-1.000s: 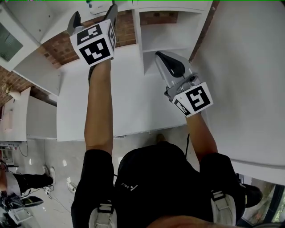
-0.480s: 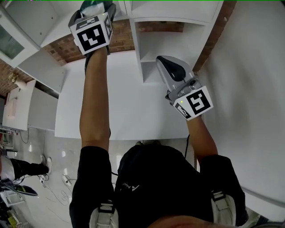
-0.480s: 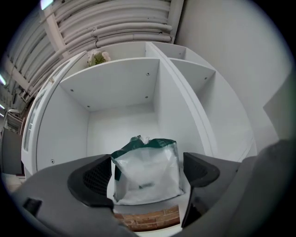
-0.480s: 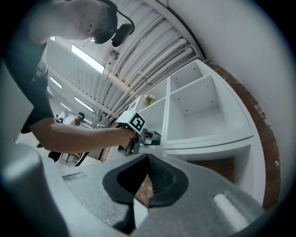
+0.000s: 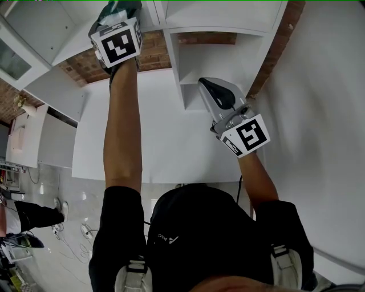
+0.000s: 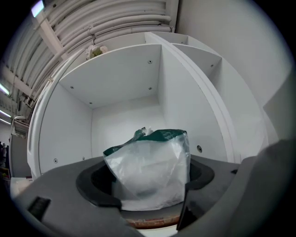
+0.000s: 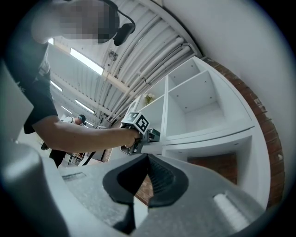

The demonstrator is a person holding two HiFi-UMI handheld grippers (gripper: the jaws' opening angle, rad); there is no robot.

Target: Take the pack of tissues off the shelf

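Observation:
The pack of tissues (image 6: 148,171), clear plastic with a dark green top, stands in a white shelf compartment (image 6: 125,88). My left gripper (image 6: 149,200) is around it with a jaw touching each side, and the jaws are closing. In the head view the left gripper (image 5: 117,14) is raised high at the top left, with the green pack (image 5: 116,5) at its tips. My right gripper (image 5: 215,86) hangs lower over the white counter's right side, shut and holding nothing. The right gripper view shows its jaws (image 7: 147,159) meeting at the tips, and the left gripper (image 7: 136,126) at the shelf.
White shelf cubbies (image 5: 219,48) with a brick back wall (image 5: 154,48) rise behind a white counter (image 5: 154,134). A white wall (image 5: 319,114) stands on the right. Another person (image 5: 23,219) stands on the floor at the lower left.
My left arm has reached up and forward into the shelf, and its jaws now stand around the green-topped pack. The right gripper has barely moved.

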